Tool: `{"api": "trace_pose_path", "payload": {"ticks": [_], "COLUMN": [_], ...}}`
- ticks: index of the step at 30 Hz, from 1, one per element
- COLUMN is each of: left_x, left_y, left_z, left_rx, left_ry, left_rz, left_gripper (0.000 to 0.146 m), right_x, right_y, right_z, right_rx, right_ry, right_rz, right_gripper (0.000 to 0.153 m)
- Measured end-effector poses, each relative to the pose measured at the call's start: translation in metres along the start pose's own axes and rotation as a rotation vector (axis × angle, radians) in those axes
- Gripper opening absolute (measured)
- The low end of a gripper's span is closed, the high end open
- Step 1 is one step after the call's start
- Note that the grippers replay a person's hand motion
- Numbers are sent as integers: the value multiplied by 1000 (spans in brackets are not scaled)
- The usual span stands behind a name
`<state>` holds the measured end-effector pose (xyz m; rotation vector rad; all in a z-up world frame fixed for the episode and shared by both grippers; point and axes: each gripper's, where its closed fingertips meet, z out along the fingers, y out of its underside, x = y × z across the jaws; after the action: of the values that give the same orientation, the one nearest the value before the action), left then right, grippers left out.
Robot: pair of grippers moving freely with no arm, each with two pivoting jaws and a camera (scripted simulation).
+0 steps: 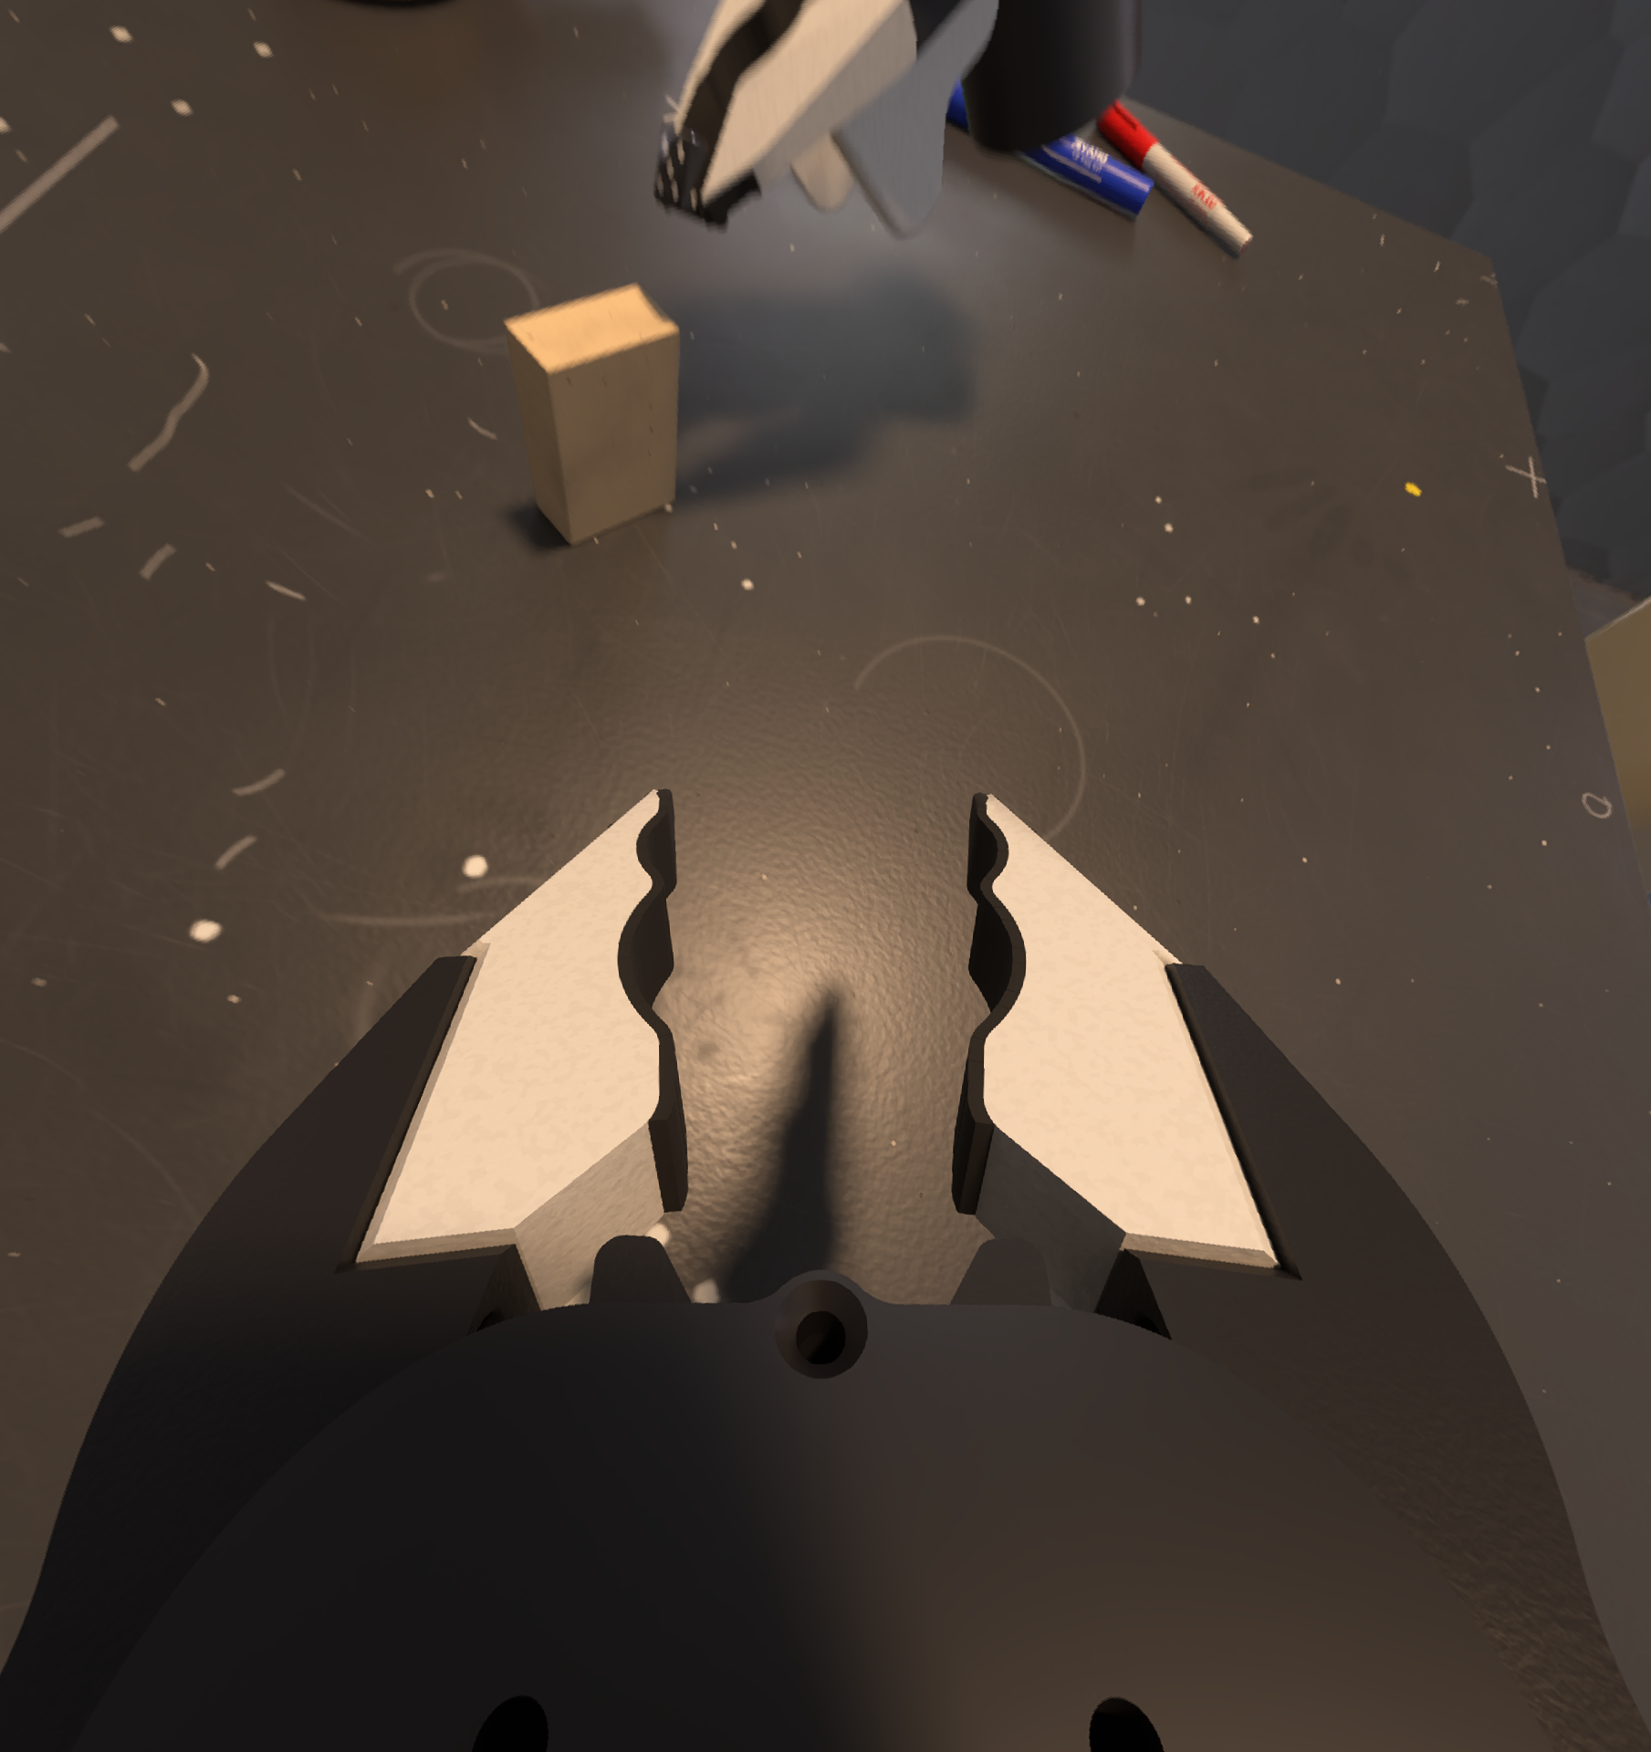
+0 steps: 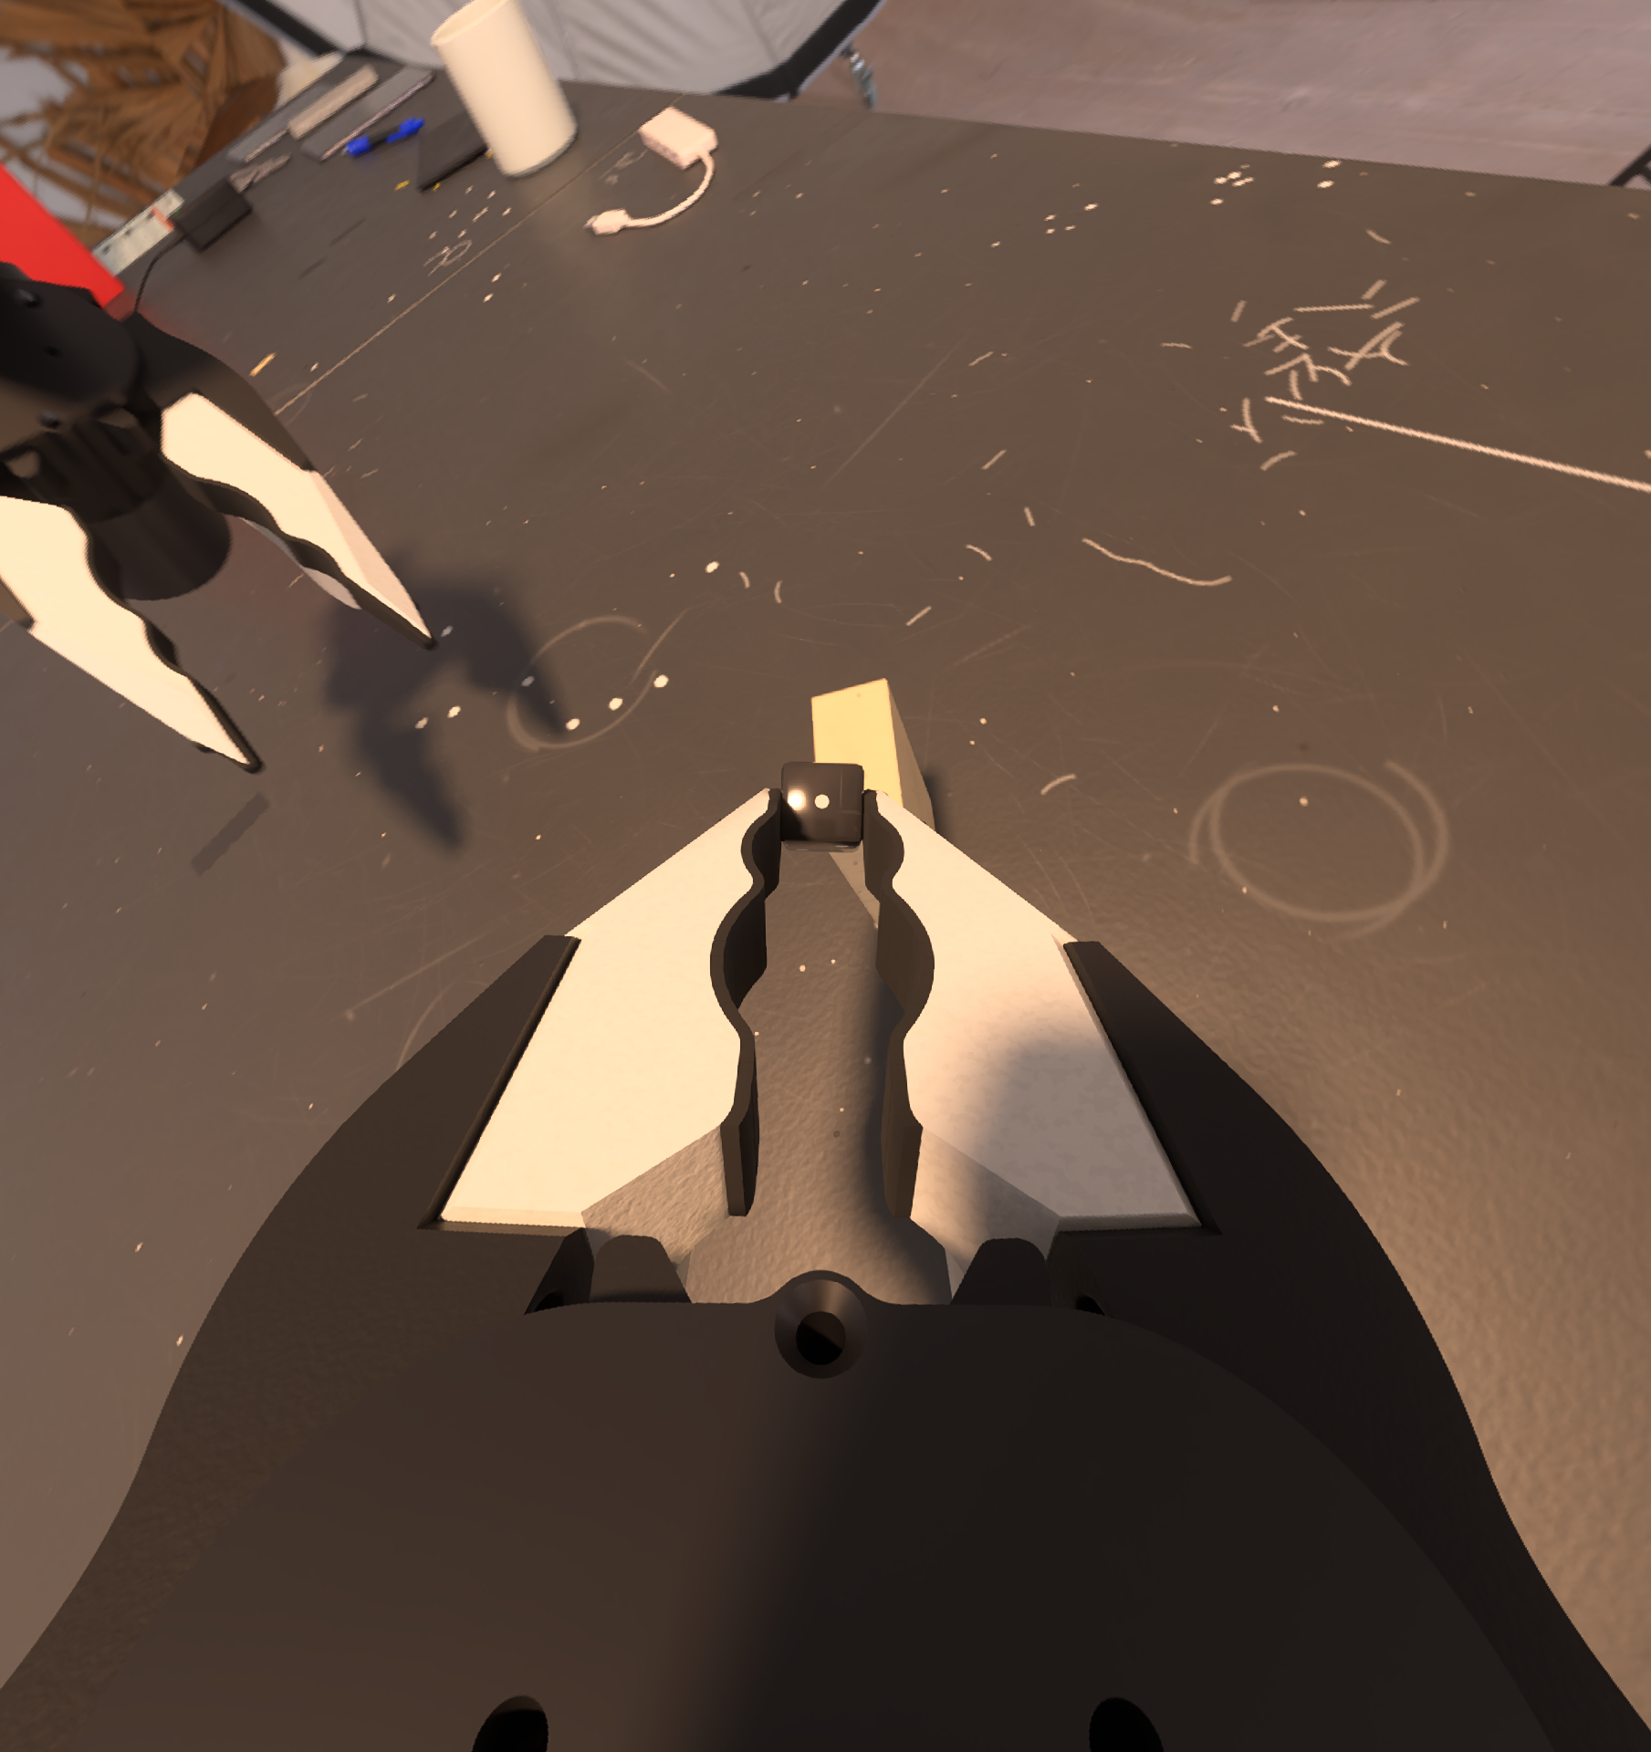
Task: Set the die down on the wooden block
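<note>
My right gripper (image 2: pixel 821 806) is shut on a small black die (image 2: pixel 821 804) with white pips, held at its fingertips in the air. Just beyond and below the die stands the pale wooden block (image 2: pixel 859 730), partly hidden by the fingers. In the left wrist view the block (image 1: pixel 598 408) stands upright on the dark table, and the right gripper (image 1: pixel 698 185) hangs above and to its right with the die (image 1: pixel 681 175) at its tips. My left gripper (image 1: pixel 821 815) is open and empty, low over the table, well short of the block.
The dark scratched table (image 1: pixel 1182 664) ends at the right. A red marker (image 1: pixel 1172 175) and a blue marker (image 1: pixel 1087 171) lie far right by a dark cup. A white cup (image 2: pixel 508 85), a white adapter with cable (image 2: pixel 670 171) and the left gripper (image 2: pixel 328 692) show in the right wrist view.
</note>
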<state>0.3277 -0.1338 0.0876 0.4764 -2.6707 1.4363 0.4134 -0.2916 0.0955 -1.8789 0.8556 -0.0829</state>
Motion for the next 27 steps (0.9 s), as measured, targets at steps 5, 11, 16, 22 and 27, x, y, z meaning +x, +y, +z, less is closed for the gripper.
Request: {"api": "trace_pose_path", "payload": {"ticks": [5, 11, 16, 22, 27], "left_x": [6, 4, 1, 0, -2], "left_y": [14, 16, 17, 23, 26], "left_z": [19, 45, 55, 60, 66], "left_rx": [-5, -32, -8, -38, -54], "left_ry": [13, -32, -40, -38, -47], "left_rz": [21, 101, 67, 58, 60], "left_gripper": [63, 74, 74, 75, 75], "right_x": [-5, -2, 7, 2, 2], "right_y": [-10, -9, -2, -5, -2], "right_z": [5, 19, 30, 30, 28], "right_rx": [-125, -323, -418, -405, -424], "right_ry": [-52, -22, 22, -23, -8], "right_rz": [-158, -336, -318, -224, -183], "right_gripper": [16, 16, 16, 16, 16]}}
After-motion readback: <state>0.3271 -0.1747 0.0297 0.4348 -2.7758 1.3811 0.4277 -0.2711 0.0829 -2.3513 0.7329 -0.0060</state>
